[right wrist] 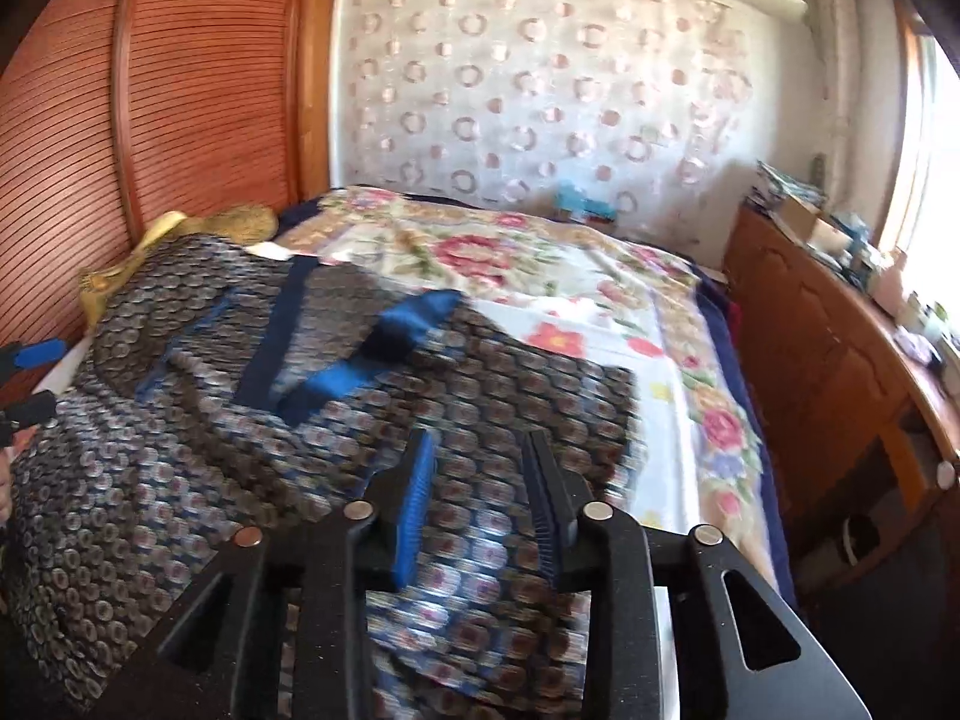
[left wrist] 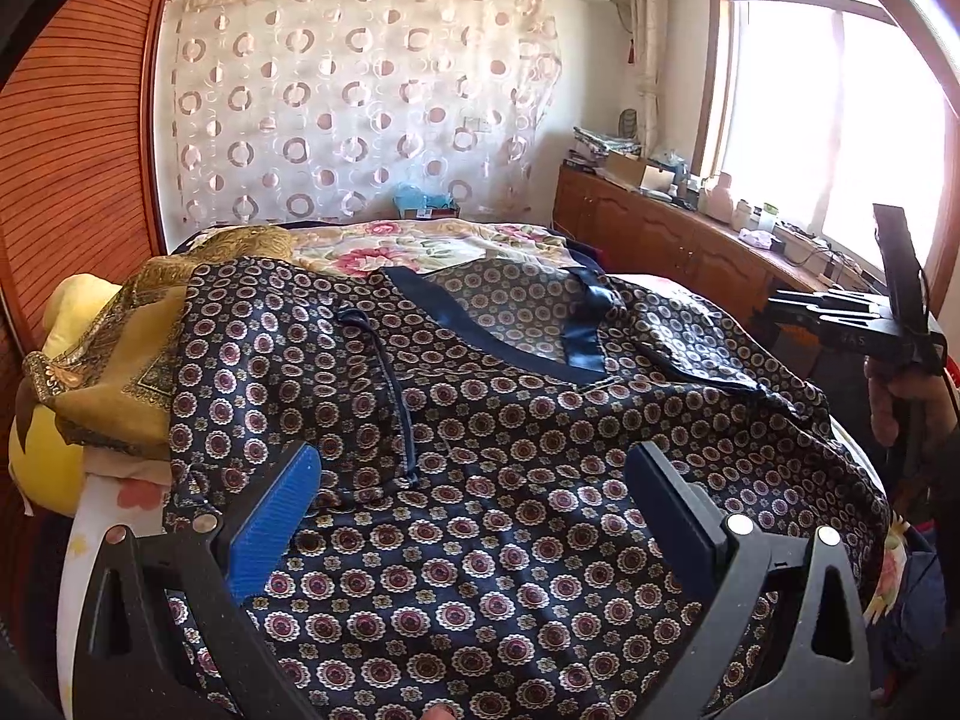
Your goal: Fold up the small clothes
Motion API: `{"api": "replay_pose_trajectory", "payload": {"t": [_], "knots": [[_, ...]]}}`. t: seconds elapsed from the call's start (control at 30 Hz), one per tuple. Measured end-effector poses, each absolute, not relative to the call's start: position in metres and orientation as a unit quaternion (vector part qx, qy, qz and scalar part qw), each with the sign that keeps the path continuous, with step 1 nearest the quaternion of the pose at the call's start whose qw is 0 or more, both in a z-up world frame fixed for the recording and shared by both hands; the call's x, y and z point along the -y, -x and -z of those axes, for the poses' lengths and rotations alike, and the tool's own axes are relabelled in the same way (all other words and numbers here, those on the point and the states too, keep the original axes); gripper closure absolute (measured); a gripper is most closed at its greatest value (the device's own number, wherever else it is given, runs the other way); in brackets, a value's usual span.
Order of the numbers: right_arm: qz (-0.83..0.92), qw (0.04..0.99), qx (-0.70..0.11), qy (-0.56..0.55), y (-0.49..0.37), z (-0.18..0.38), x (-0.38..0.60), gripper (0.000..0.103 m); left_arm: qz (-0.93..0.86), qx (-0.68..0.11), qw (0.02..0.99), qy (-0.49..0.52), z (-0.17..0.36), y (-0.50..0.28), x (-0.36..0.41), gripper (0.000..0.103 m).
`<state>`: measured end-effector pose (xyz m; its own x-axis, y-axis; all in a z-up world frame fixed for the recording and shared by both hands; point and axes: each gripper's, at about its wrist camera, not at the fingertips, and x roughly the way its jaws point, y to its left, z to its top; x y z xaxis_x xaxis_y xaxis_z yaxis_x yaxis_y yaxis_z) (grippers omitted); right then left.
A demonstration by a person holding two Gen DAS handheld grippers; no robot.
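A dark navy top [left wrist: 480,420] with a small flower-medallion print and a navy satin V-neck trim [left wrist: 576,330] lies spread over the bed, its right sleeve folded in over the body. My left gripper [left wrist: 474,480] hovers low over its lower half, open wide, with nothing between the blue pads. In the right wrist view the same top [right wrist: 240,420] is blurred. My right gripper [right wrist: 480,498] stands over its right side with the pads apart and no cloth pinched. It also shows side-on at the bed's right edge [left wrist: 786,306], held by a hand [left wrist: 888,408].
A floral sheet [right wrist: 600,300] covers the bed beyond the top. A yellow pillow under a gold cloth [left wrist: 108,360] lies at the left, against the slatted wooden wardrobe [left wrist: 72,150]. A cluttered wooden cabinet [right wrist: 810,360] runs along the right under the window.
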<state>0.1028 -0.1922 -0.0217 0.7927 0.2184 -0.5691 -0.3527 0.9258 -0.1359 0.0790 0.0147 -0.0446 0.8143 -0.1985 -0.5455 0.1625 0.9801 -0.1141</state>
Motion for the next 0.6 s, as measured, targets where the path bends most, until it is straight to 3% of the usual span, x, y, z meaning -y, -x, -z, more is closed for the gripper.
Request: {"api": "replay_pose_trajectory", "payload": {"t": [0.6], "knots": [[-0.083, 0.910, -0.402, 0.060, -0.207, 0.059, 0.238, 0.070, 0.087, -0.305, 0.948, 0.018, 0.045, -0.109, -0.024, 0.001]]}}
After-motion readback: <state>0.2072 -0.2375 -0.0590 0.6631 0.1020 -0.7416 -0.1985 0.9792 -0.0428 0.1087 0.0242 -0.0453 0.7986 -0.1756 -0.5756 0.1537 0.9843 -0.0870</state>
